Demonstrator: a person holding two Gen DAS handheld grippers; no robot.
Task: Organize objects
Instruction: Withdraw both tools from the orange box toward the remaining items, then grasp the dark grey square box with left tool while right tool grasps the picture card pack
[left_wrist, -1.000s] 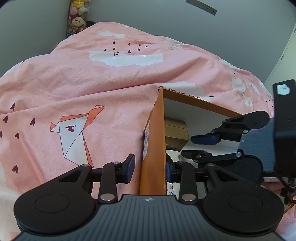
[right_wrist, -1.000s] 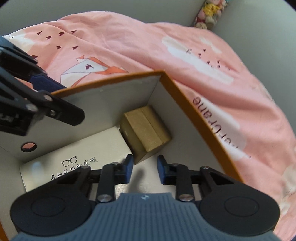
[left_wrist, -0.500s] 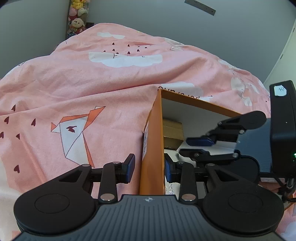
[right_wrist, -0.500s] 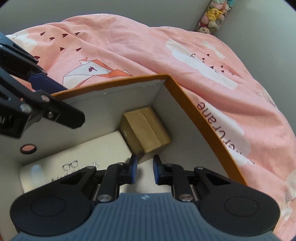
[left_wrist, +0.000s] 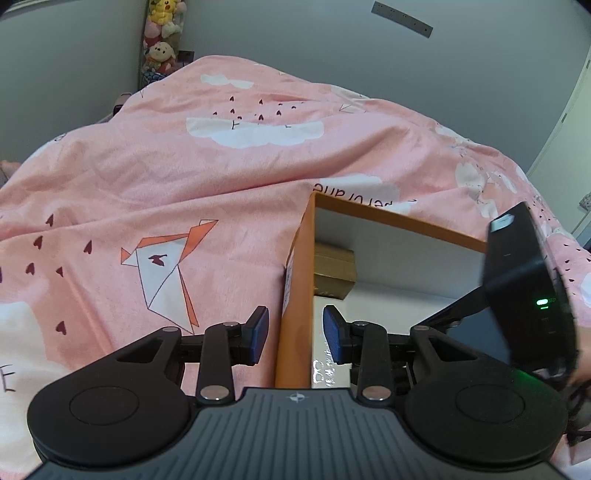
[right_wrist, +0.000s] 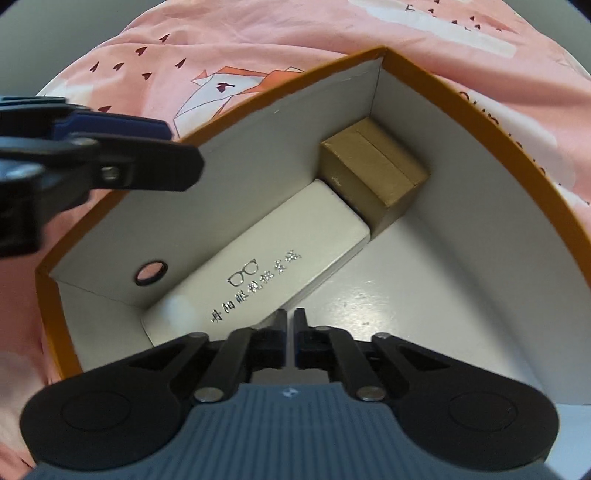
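Note:
An orange box with white inner walls lies open on the pink bedspread. Inside it, a small brown carton sits in the far corner and a white glasses case lies along the left wall, touching the carton. My left gripper is open and straddles the box's left wall, with a small gap at each blue pad. It also shows as my left gripper at the upper left of the right wrist view. My right gripper points steeply down into the box by the case's near end, shut, nothing between its fingers.
The pink bedspread with cloud and paper-crane prints surrounds the box. Plush toys stand against the grey wall at the far left. The right gripper's black housing hangs over the box's right side. The box floor is bare on the right.
My right gripper's jaws have closed fully and it has tipped and rolled to point down into the box. The left gripper has risen slightly, still astride the wall.

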